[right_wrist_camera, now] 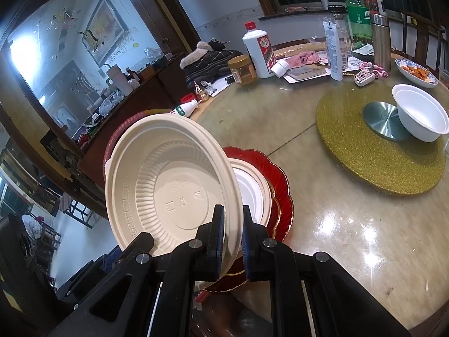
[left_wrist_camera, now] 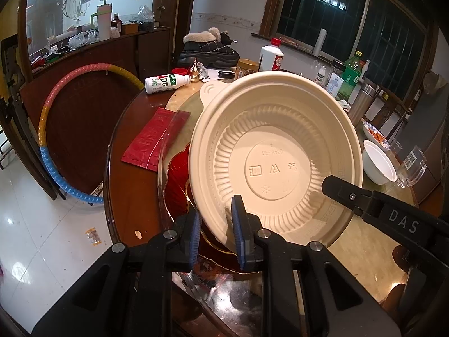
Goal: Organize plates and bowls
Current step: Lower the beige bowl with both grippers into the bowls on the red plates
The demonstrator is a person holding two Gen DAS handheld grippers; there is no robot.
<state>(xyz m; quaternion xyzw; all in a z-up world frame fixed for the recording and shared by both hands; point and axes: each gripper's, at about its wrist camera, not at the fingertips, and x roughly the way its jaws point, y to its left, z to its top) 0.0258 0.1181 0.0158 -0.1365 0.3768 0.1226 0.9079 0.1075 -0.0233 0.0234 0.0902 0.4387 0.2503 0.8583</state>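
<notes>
A large cream plastic bowl (left_wrist_camera: 269, 151) is held tilted above the table, its inside facing the cameras. My left gripper (left_wrist_camera: 216, 233) is shut on its near rim. My right gripper (right_wrist_camera: 233, 238) is shut on the same bowl's (right_wrist_camera: 168, 185) rim from the other side; its finger (left_wrist_camera: 345, 193) shows in the left wrist view. Beneath the bowl a red scalloped plate (right_wrist_camera: 280, 185) lies on the table with a white bowl (right_wrist_camera: 252, 191) on it. Another white bowl (right_wrist_camera: 421, 115) stands on the gold turntable (right_wrist_camera: 364, 154).
A blue-patterned dish of food (right_wrist_camera: 415, 71), bottles (right_wrist_camera: 259, 50), a jar (right_wrist_camera: 242, 68), a steel flask (right_wrist_camera: 380, 39) and papers crowd the far side of the table. A red packet (left_wrist_camera: 154, 140) and a white bottle (left_wrist_camera: 165, 82) lie near the left edge. A hula hoop (left_wrist_camera: 56, 129) leans beside the table.
</notes>
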